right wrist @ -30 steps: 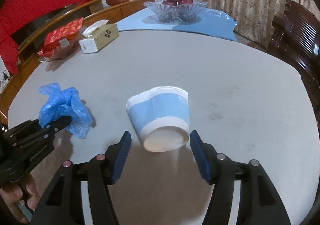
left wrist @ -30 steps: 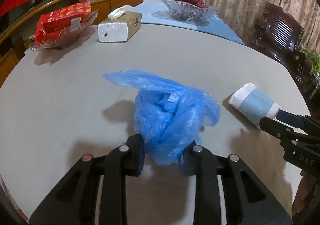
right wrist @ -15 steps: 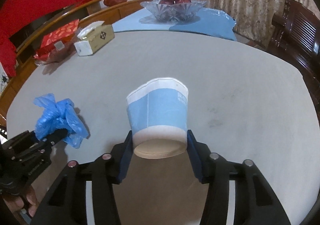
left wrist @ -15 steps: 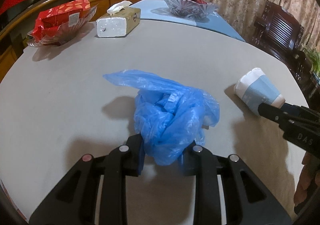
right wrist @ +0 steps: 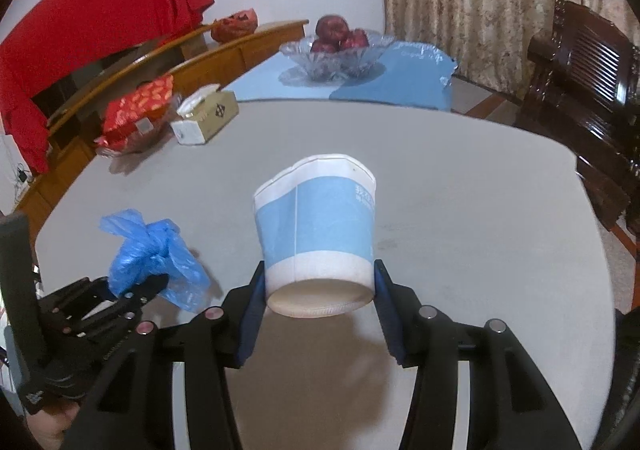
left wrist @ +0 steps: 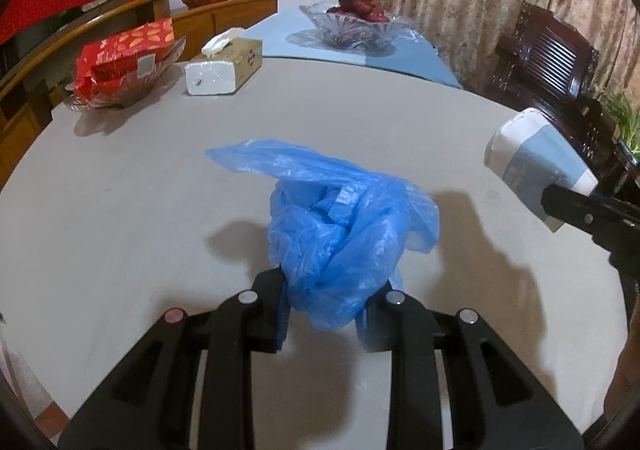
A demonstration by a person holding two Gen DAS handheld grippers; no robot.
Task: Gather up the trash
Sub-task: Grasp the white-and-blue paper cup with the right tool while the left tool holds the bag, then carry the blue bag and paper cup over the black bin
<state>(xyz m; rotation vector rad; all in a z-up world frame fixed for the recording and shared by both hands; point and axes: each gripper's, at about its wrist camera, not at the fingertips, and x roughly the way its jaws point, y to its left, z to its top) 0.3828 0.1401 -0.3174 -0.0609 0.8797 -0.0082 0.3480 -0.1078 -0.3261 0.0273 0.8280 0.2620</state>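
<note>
My left gripper (left wrist: pixel 322 306) is shut on a crumpled blue plastic bag (left wrist: pixel 344 226) and holds it above the grey round table (left wrist: pixel 140 210). The bag also shows in the right wrist view (right wrist: pixel 152 254), with the left gripper (right wrist: pixel 136 290) below it. My right gripper (right wrist: pixel 320 290) is shut on the base of a blue and white paper cup (right wrist: pixel 320 234), lifted off the table with its dented rim pointing away. The cup also shows in the left wrist view (left wrist: pixel 536 166), held at the right edge.
At the table's far left are a red snack pack in a glass dish (left wrist: pixel 124 62) and a tissue box (left wrist: pixel 224 66). A glass fruit bowl (left wrist: pixel 356 22) sits on a blue cloth at the back. A dark wooden chair (left wrist: pixel 552 62) stands at the right.
My right gripper closed on the paper cup and lifted it off the table. My left gripper rose a little with the blue bag still in it.
</note>
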